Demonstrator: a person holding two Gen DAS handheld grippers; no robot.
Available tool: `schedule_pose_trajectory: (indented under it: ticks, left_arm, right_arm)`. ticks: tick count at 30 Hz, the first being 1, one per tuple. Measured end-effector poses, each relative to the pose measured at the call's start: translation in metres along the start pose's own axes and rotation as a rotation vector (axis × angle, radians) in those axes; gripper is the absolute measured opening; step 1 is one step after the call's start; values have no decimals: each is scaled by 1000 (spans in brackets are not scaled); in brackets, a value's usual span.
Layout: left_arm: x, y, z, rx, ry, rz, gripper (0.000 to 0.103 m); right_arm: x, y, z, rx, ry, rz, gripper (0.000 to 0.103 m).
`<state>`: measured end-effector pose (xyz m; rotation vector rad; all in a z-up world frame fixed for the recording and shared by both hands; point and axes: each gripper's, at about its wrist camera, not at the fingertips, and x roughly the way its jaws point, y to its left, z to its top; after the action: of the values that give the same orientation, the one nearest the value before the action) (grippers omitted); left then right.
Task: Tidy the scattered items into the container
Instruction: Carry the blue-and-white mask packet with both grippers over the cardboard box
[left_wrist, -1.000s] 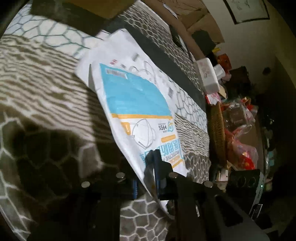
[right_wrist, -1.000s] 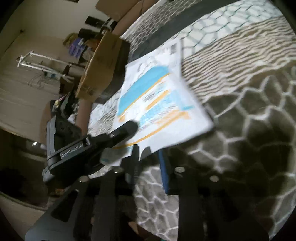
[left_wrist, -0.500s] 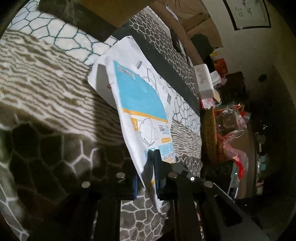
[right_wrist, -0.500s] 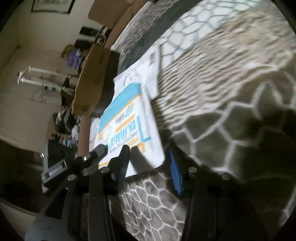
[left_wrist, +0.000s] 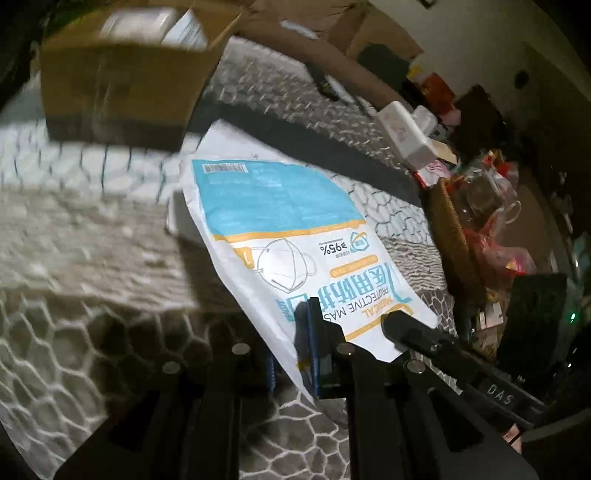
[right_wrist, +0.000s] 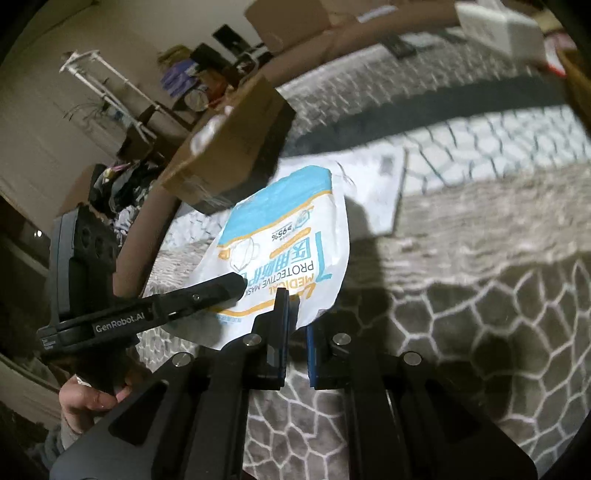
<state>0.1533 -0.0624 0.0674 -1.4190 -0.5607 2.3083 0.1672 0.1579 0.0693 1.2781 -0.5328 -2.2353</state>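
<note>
Cardboard box (left_wrist: 122, 70): open-topped, at the far left of the patterned surface (left_wrist: 85, 236), the likely container. White things show inside it, too blurred to name.

Second flat white packet (right_wrist: 384, 184): lies on the surface under and beyond the raised one, printed side down. Not yet collected.

Medical protective mask packet (left_wrist: 280, 229): white pouch with a blue band, orange stripe and a printed mask. Held off the surface by its near edge, sloping up toward the box. Judged very light, thin and limp; it bows between its two grip points, and its glossy film looks slippery. Best taken at the sealed rim, where the film is doubled, with a corner grip on each side so it does not fold or flutter.

Left tongs (left_wrist: 303, 325): narrow, clamped on the packet's near edge.

Right tongs (right_wrist: 295, 314): their jaws have just been closing and now stand nearly together, pinching the packet's lower corner beside the left pair.

Wicker basket (left_wrist: 447, 236): at the right edge of the surface, filled with red-wrapped goods; not part of the job.
</note>
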Motion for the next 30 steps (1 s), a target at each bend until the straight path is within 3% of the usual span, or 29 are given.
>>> schedule_pose_trajectory:
  ticks: [7, 11, 14, 23, 30]
  left_arm:
    - [-52, -9, 49, 96, -60, 5, 14]
    - [-79, 0, 88, 135, -59, -4, 14]
    - [-89, 11, 121, 160, -54, 36, 14]
    - [-69, 72, 208, 124, 34, 137, 15]
    - [-36, 105, 242, 143, 98, 272, 16]
  right_arm:
    - [-18, 40, 32, -58, -69, 38, 8]
    - [-9, 72, 69, -111, -81, 41, 8]
    - [6, 100, 95, -155, -96, 32, 8]
    - [85, 137, 153, -127, -139, -9, 8]
    - [140, 143, 167, -88, -138, -39, 8]
